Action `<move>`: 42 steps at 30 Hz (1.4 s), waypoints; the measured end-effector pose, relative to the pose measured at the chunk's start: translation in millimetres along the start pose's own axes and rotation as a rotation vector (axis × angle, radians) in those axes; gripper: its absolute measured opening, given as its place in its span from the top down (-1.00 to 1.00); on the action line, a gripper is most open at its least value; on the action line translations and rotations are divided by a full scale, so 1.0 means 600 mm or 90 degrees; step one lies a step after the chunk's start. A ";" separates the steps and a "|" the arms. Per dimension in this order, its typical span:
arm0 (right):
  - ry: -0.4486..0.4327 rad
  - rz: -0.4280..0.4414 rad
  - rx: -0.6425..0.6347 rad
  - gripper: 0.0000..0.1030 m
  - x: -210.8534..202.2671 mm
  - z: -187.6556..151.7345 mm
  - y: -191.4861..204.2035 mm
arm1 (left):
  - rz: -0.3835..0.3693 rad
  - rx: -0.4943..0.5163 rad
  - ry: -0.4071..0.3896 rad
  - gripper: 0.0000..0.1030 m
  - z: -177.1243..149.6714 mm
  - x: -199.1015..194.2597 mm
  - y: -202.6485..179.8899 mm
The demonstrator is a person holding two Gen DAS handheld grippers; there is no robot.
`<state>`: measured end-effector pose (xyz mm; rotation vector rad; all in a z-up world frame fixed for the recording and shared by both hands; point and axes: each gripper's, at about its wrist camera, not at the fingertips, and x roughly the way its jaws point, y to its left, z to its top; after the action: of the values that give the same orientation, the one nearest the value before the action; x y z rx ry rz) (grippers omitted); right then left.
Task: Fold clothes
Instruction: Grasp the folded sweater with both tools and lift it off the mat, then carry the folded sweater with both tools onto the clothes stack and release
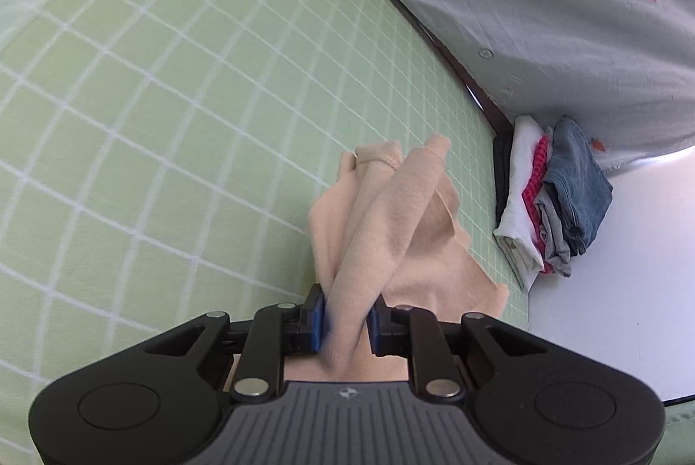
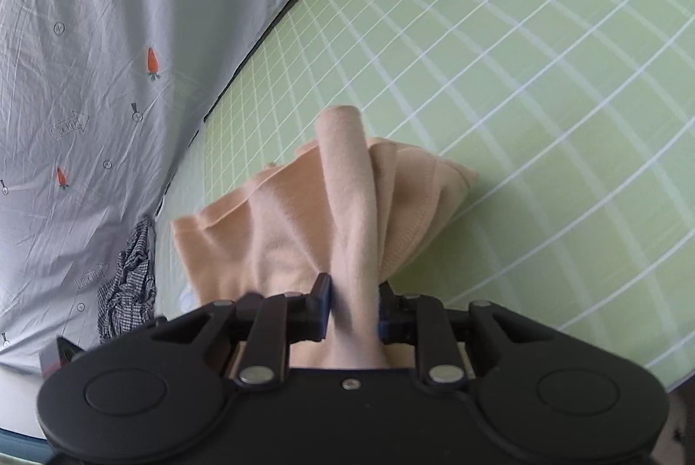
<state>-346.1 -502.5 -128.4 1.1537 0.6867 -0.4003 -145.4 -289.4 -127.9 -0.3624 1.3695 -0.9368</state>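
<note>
1. Left wrist view: the left gripper (image 1: 345, 317) is clamped on a bunched fold of the beige garment (image 1: 391, 213), which runs up between its blue pads (image 1: 318, 319) and hangs over the green grid-patterned sheet (image 1: 173, 96).
2. Near the sheet's right edge sits a stack of folded clothes (image 1: 551, 200), white, red, grey and denim, below a grey carrot-print cloth (image 1: 543, 0).
3. Right wrist view: the right gripper (image 2: 354, 308) is closed on another fold of the beige garment (image 2: 304, 213), the rest spreading left and right over the green grid-patterned sheet (image 2: 521, 74).
4. At left, a crumpled checked garment (image 2: 130, 282) lies against the grey carrot-print cloth (image 2: 87, 74).
</note>
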 end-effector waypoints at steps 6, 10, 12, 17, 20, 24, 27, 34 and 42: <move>-0.033 0.016 -0.016 0.60 -0.073 0.097 -0.120 | -0.015 0.030 -0.008 0.61 -0.067 0.119 -0.130; -0.057 -0.016 -0.030 0.60 -0.167 0.180 -0.217 | -0.039 0.061 0.016 0.62 -0.123 0.213 -0.246; -0.087 -0.041 -0.067 0.60 -0.219 0.222 -0.259 | -0.061 0.077 0.031 0.62 -0.147 0.260 -0.301; -0.175 -0.059 -0.118 0.60 -0.330 0.309 -0.314 | -0.132 0.064 0.062 0.63 -0.157 0.328 -0.415; -0.213 -0.043 -0.145 0.60 -0.381 0.357 -0.325 | -0.154 0.084 0.046 0.63 -0.145 0.352 -0.480; -0.258 0.001 -0.120 0.60 -0.414 0.439 -0.340 | -0.179 0.109 0.021 0.63 -0.106 0.383 -0.562; -0.279 0.043 -0.115 0.60 -0.429 0.507 -0.333 | -0.202 0.134 -0.011 0.63 -0.058 0.391 -0.623; -0.375 0.123 -0.207 0.61 -0.449 0.688 -0.258 | -0.251 0.257 -0.140 0.60 0.107 0.420 -0.787; -0.471 -0.171 -0.314 -0.07 -0.315 0.855 -0.194 | 0.015 0.324 -0.230 0.22 0.243 0.570 -0.829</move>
<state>-408.8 -1031.8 40.5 0.3851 0.2540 -0.7827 -211.2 -886.3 30.2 -0.1156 0.7706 -1.1009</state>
